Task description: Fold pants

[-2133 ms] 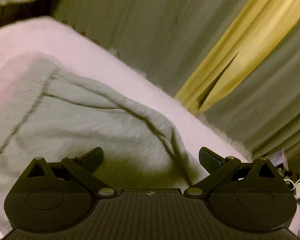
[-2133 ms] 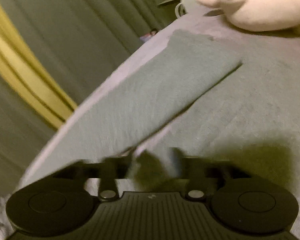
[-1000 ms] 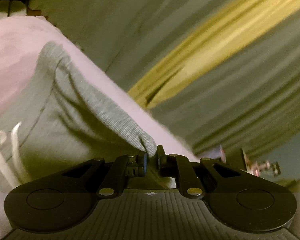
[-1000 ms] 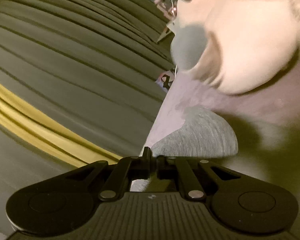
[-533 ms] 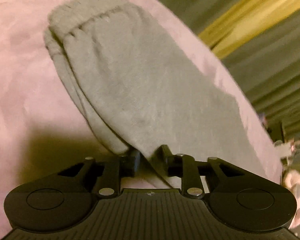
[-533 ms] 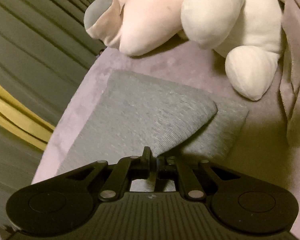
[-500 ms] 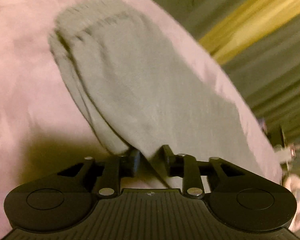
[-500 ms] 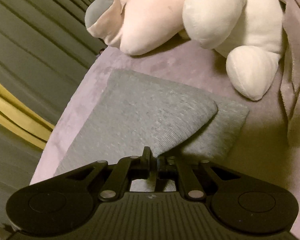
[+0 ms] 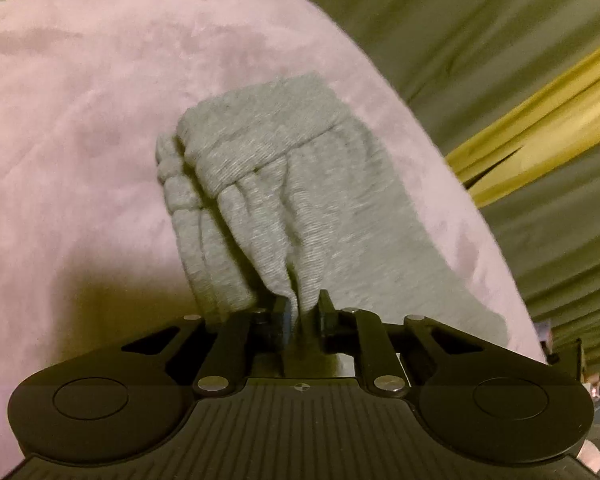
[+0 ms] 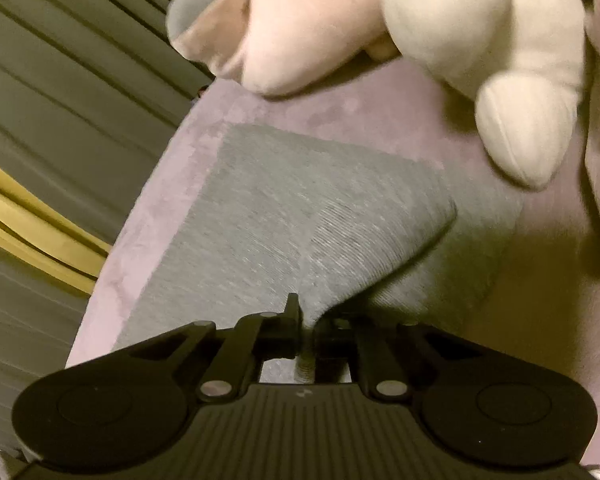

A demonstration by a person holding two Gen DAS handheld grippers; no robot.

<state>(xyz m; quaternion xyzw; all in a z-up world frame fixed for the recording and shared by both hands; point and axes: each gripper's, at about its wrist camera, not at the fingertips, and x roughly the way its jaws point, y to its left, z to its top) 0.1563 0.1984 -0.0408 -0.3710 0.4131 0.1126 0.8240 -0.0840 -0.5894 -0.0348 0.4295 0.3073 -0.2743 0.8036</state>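
Note:
The grey sweatpants lie folded on a pink plush blanket. In the left wrist view my left gripper is shut on a bunched edge of the pants, with the ribbed cuff end stretched out ahead. In the right wrist view my right gripper is shut on a ribbed corner of the pants, which is folded over the layer below.
A large cream plush toy lies on the blanket just beyond the pants. Grey-green curtains with a yellow stripe hang past the blanket's edge. Small cluttered items sit at the far right.
Both grippers went from open to shut on the pants and carried the gripped end over onto the rest. Lately both views have moved closer to the fabric.

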